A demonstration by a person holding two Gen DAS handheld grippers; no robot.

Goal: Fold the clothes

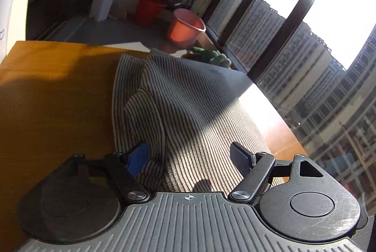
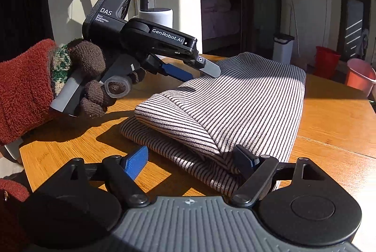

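Between the fingers: striped garment (image 2: 235, 101) was seen folded on the table (image 2: 329, 129).
Left gripper (image 1: 192, 158): spread, nothing pinched.
Right gripper (image 2: 190, 161): spread over the near edge.
Handling: judged soft, light; best pinched at the layered edge.

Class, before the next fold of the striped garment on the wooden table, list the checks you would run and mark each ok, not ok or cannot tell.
1. Striped garment lies on the wooden table: ok.
2. Already folded into a compact stack: ok, layers overlap.
3. Left gripper open, gripping no cloth: ok; its tips hover at the far edge.
4. Right gripper open: ok; one finger rests against the near fold, the other over bare wood.
5. Layers lie smooth: not ok, the near corner bulges.
6. Cloth clear of the table edge by the window: cannot tell.
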